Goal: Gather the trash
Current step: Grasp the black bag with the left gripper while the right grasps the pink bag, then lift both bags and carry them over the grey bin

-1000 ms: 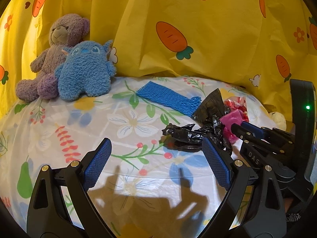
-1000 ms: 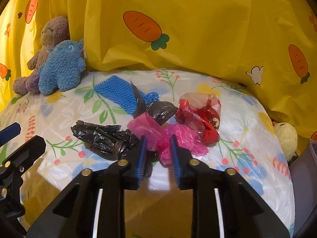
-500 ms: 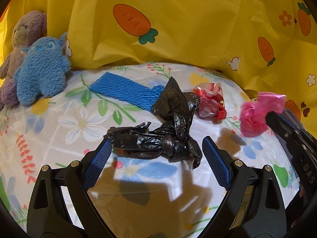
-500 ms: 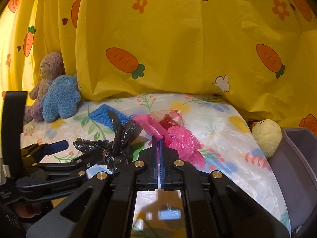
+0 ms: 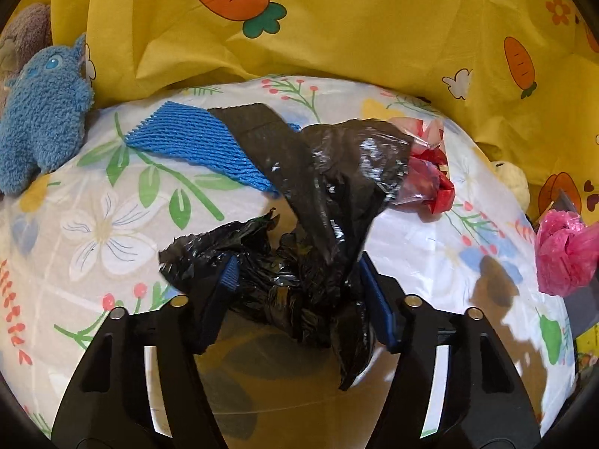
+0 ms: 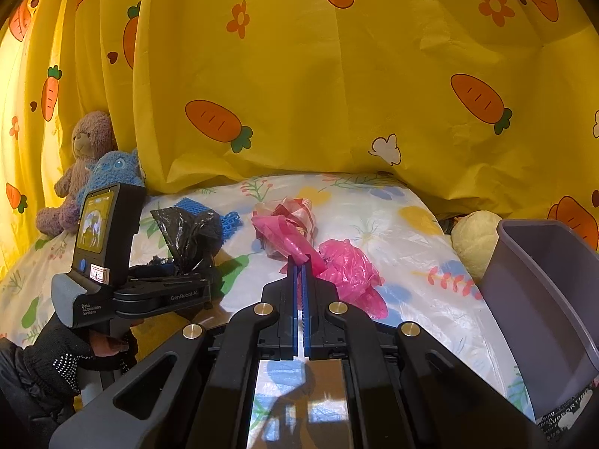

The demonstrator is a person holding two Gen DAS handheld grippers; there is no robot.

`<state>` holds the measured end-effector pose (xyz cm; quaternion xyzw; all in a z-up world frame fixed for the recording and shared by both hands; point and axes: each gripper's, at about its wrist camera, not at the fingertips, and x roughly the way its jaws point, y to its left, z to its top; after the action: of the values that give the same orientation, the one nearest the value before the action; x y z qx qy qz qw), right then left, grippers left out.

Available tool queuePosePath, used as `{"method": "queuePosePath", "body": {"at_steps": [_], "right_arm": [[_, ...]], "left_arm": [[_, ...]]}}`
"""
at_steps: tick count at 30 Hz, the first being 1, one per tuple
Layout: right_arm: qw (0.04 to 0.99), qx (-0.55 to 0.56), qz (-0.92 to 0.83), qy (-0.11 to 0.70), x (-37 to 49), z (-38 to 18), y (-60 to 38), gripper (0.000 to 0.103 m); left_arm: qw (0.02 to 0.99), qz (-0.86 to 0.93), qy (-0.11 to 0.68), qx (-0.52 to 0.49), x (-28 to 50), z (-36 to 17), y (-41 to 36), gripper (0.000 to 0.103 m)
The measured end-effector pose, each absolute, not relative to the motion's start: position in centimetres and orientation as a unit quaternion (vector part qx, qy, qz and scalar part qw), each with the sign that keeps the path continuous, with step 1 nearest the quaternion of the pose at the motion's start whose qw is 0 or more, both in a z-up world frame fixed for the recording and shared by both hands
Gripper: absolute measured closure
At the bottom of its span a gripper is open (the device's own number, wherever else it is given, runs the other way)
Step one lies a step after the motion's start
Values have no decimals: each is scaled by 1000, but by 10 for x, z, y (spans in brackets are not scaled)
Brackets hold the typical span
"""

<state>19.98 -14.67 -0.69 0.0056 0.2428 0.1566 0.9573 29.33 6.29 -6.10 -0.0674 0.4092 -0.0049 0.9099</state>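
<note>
Your left gripper (image 5: 297, 280) has just been closing its jaws around the crumpled black bag (image 5: 310, 224), pads against its sides. Your right gripper (image 6: 299, 267) is clamped on the pink bag (image 6: 348, 265), lifted just left of the grey bin (image 6: 543, 299). Beyond the black bag lie the blue mesh (image 5: 198, 142) and the red wrapper (image 5: 430, 176).

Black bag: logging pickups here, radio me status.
Left gripper just closing, pads on black bag. Right gripper shut on pink bag. Bin at right. Red wrapper, blue net remain.
</note>
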Motion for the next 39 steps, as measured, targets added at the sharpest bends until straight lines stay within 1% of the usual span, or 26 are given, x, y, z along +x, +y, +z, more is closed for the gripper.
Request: {"method": "queuePosePath", "body": {"at_steps": [1, 3, 4, 15, 21, 30, 39], "right_arm": [[957, 6, 157, 244, 199, -8, -147, 100], [957, 7, 157, 243, 197, -7, -147, 100], [957, 8, 158, 242, 195, -7, -148, 100], [961, 4, 166, 223, 158, 11, -152, 100], [961, 4, 173, 217, 132, 20, -154, 100], [964, 4, 163, 211, 105, 24, -166, 100], [967, 14, 148, 206, 94, 28, -187, 100]], "left_arm": [[911, -9, 407, -72, 292, -60, 65, 56], [912, -14, 401, -85, 287, -55, 68, 60], [913, -15, 397, -92, 282, -52, 70, 61], [944, -33, 319, -83, 199, -1, 59, 61], [953, -45, 292, -73, 166, 16, 47, 61], [956, -73, 276, -67, 137, 27, 24, 61], [957, -103, 265, -48, 128, 36, -3, 61]]}}
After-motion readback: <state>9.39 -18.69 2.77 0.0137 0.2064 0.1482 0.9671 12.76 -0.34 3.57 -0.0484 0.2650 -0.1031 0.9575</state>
